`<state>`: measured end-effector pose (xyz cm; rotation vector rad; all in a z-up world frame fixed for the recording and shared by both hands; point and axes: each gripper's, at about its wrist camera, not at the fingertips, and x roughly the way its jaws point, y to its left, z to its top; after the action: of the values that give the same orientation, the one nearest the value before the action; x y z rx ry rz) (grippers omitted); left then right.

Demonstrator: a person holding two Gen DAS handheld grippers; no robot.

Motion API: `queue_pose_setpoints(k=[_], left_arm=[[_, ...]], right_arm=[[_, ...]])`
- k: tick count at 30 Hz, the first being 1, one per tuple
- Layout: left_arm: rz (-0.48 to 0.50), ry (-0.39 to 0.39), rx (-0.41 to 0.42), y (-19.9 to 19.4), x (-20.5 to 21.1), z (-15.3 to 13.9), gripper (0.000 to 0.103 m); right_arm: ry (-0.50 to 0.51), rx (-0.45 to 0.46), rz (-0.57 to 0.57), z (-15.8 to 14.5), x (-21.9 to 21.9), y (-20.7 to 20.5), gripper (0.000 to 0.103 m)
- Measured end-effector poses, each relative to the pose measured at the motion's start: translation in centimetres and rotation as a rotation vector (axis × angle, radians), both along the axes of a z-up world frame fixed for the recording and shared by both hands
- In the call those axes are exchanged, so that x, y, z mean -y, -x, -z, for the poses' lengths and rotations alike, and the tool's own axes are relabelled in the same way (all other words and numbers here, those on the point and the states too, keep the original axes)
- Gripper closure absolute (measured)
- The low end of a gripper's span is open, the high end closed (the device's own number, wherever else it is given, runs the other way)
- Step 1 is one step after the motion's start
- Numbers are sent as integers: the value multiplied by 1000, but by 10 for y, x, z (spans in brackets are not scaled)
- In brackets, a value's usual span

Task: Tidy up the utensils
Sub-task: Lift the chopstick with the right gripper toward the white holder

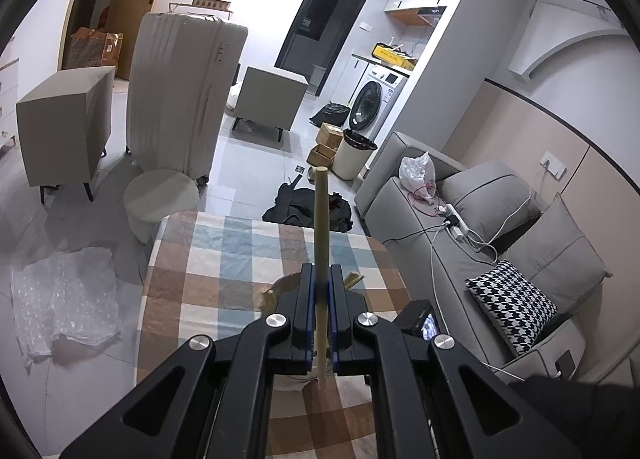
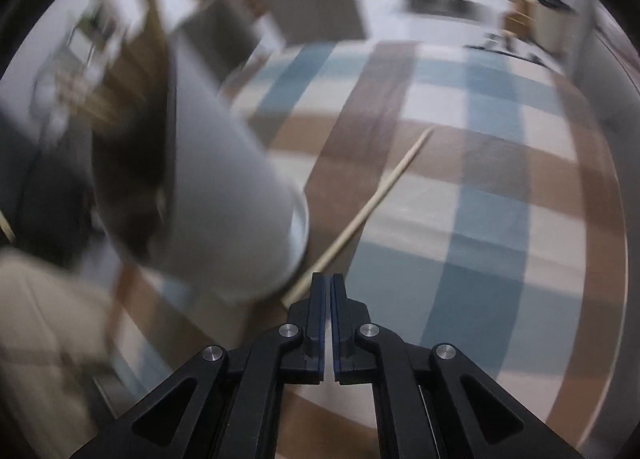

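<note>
your left tool (image 1: pixel 320 279) grips a chopstick (image 1: pixel 321 227) pointing far; right tool (image 2: pixel 329 283) nearly closed, empty, near a second chopstick (image 2: pixel 372 203) lying near-left to far-right, white holder (image 2: pixel 224 187) left

A table draped in a blue, brown and white checked cloth (image 2: pixel 460 163) carries a white cylindrical utensil holder (image 2: pixel 224 195). A single pale wooden chopstick (image 2: pixel 372 203) lies flat on the cloth just beside the holder's base, angled away from it.
</note>
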<state>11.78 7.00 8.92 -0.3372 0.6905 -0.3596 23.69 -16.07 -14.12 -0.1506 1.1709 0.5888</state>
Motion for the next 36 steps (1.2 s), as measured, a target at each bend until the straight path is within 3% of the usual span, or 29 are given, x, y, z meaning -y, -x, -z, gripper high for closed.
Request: queue_pose_setpoints(k=[2, 4, 9, 12, 17, 22, 28, 30, 32, 36], left_arm=[[-2, 1, 0, -1, -1, 2, 102], [-6, -7, 1, -2, -1, 5, 102], [-10, -16, -12, -8, -1, 13, 102], [-9, -30, -14, -10, -1, 15, 102], [3, -45, -3, -10, 0, 17, 102], [5, -45, -27, -15, 2, 21, 102], [10, -49, -33, -16, 6, 22, 102], [11, -47, -30, -14, 7, 21, 102], [9, -48, -27, -12, 7, 19, 102], [3, -33, -22, -10, 5, 17, 102]], right_arm=[[73, 17, -157, 3, -11, -3, 68], [170, 61, -299, 7, -21, -2, 62], [364, 171, -738, 13, -54, 5, 64], [454, 204, -946, 24, -69, 1, 64], [438, 213, -1163, 29, -75, -15, 64], [352, 207, -1247, 26, -72, -31, 64], [294, 178, -1190, 21, -66, -44, 67], [273, 140, -1179, 20, -65, -42, 80], [281, 164, -1164, 21, -62, -42, 91], [272, 129, -1063, 18, -58, -37, 97]])
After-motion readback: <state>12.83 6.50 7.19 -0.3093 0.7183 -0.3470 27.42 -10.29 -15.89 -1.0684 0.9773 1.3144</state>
